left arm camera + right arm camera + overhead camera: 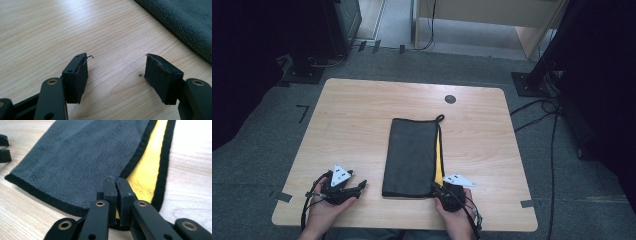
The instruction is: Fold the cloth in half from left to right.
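Right tongs (116, 181): jaws drawn fully together at the near right corner of the folded cloth (82, 152). The right gripper view shows the pads meeting over the cloth's near hem, just where the grey upper layer gives way to the yellow inner face (147, 172); whether fabric is actually nipped between the pads is hidden by the jaws themselves. The high view shows these right tongs (435, 186) at the cloth's (412, 155) near right corner, but too small to read the jaws.

Left tongs (116, 67): jaws standing well apart with bare worktop (50, 30) between them, holding nothing. In the left gripper view the cloth's grey edge (190, 30) runs off the upper right, cut by the frame. The high view places the left tongs (363, 185) just left of the cloth's near left corner, apart from it.

The cloth lies lengthwise mid-worktop (357, 115), with a hanging loop (439, 118) at its far right corner
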### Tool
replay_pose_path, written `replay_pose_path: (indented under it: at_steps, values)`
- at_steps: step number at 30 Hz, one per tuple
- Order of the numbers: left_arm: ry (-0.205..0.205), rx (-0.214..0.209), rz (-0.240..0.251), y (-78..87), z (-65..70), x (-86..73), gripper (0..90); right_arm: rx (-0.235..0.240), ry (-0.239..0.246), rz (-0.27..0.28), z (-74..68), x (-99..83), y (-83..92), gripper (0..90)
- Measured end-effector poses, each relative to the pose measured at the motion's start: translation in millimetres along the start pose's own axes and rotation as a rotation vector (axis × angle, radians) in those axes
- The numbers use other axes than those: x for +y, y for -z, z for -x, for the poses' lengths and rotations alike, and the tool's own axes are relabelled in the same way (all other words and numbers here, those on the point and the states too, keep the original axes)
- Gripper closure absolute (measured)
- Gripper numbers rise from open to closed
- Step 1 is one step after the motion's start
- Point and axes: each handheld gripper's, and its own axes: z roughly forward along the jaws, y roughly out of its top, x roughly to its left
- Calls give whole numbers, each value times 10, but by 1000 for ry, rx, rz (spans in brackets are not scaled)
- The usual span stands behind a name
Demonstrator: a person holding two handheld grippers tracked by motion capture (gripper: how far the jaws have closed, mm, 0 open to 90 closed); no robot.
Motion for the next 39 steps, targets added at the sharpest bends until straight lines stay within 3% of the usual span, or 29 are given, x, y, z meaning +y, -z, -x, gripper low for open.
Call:
replay_pose_path:
  at_steps: [3, 6, 8, 13, 15, 18, 21, 25, 28, 30, 32, 34, 36, 38, 39]
  values:
    - [0, 0, 0, 0, 0, 0, 355, -4, 14, 22, 1, 54, 90, 887]
    - [0, 1, 0, 0, 2, -1, 355, 9, -4, 45, 39, 111, 221, 887]
    - [-1, 2, 0, 0, 3, -1, 354, -21, 5, 46, 84, 114, 270, 885]
    - [-7, 5, -6, 7, 15, 2, 348, -75, 28, -42, 232, -9, 111, 820]
    - [-3, 6, 0, 27, 41, 9, 354, -94, 44, -30, 217, -17, 104, 738]
    - [50, -75, 50, 70, 137, 68, 366, -114, 72, 2, 176, 14, 164, 679]
    - [4, -125, 86, 59, 375, 161, 390, -121, 78, 7, 153, 18, 177, 659]
    - [-70, -231, 82, 15, 691, 224, 440, -129, 59, -20, 177, -12, 134, 635]
    - [-135, -209, 57, -58, 856, 228, 498, -128, 60, -39, 189, -21, 108, 667]
    - [-184, -199, 42, -101, 910, 216, 577, -113, 56, -46, 190, -23, 90, 728]
    - [-220, -183, 29, -115, 929, 203, 717, -108, 64, -51, 178, -20, 87, 778]
    - [-232, -196, 23, -105, 903, 198, 852, -107, 67, -54, 178, -16, 87, 814]
    - [-235, -234, 9, -78, 862, 197, 883, -86, 44, -66, 195, -8, 102, 855]
    - [-284, -251, -4, -26, 848, 166, 887, -63, 27, -88, 195, -4, 133, 879]
    - [-284, -251, -4, -26, 848, 166, 887, -55, 37, -106, 182, -3, 144, 880]
